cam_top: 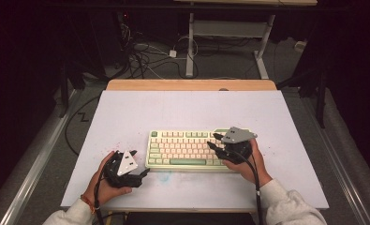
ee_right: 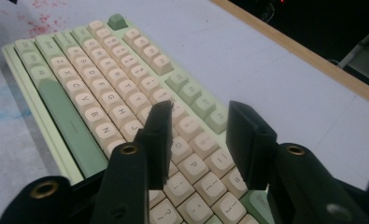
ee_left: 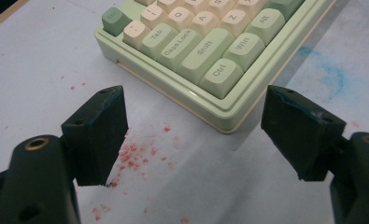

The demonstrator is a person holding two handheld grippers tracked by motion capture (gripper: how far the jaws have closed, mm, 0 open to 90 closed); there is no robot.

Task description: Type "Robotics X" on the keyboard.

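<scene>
Keyboard (cam_top: 185,150) mid-table, left gripper (ee_left: 194,128) off its corner, bare table (cam_top: 182,108) beyond.

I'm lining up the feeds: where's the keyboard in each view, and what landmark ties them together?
High view: keyboard at table centre, right claw over its right end.
Left gripper view: its near-left corner at top centre, beyond the open left claw.
Right gripper view: it runs from upper left to under the right claw.
Shared landmark: the dark green corner key.
</scene>
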